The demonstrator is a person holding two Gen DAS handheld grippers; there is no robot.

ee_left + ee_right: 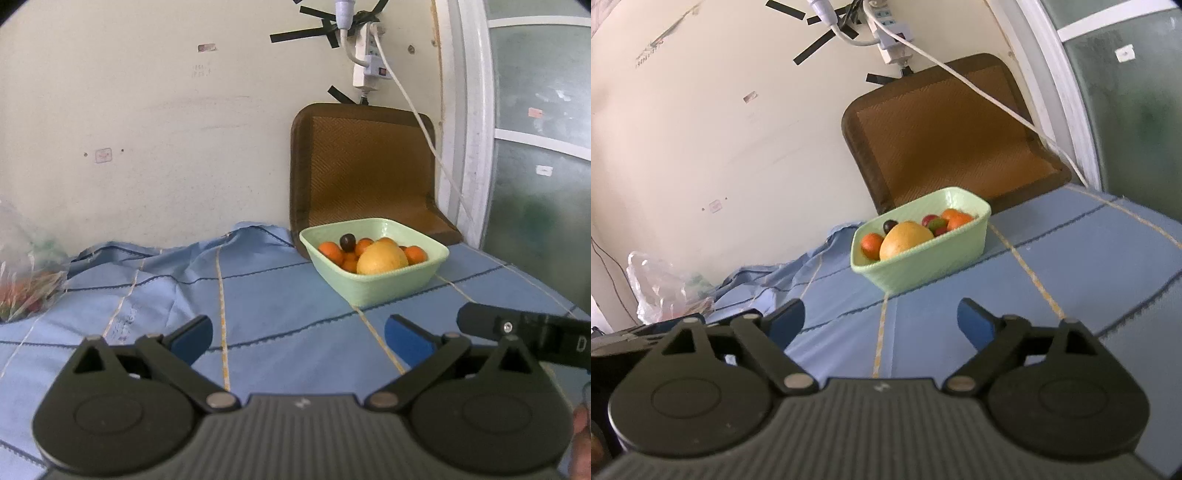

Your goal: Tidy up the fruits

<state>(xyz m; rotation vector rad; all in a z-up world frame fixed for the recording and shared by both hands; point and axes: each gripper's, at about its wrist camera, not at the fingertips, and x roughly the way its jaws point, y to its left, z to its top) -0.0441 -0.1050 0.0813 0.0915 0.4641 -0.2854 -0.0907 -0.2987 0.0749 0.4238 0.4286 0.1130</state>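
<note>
Blue cloth [258, 295] covers the table; left of the green bowl [388, 288] lies a clear bag [26, 273]. Fruit [380, 258] is piled inside the bowl, so sorting looks nearly finished. Nearer than the bowl, the left gripper [297, 334] and right gripper [881, 319] gape empty.

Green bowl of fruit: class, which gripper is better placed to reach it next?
Probably the right gripper. The green bowl sits almost straight ahead of its open, empty jaws, while for the left gripper, also open and empty, the bowl lies off to the right.
</note>
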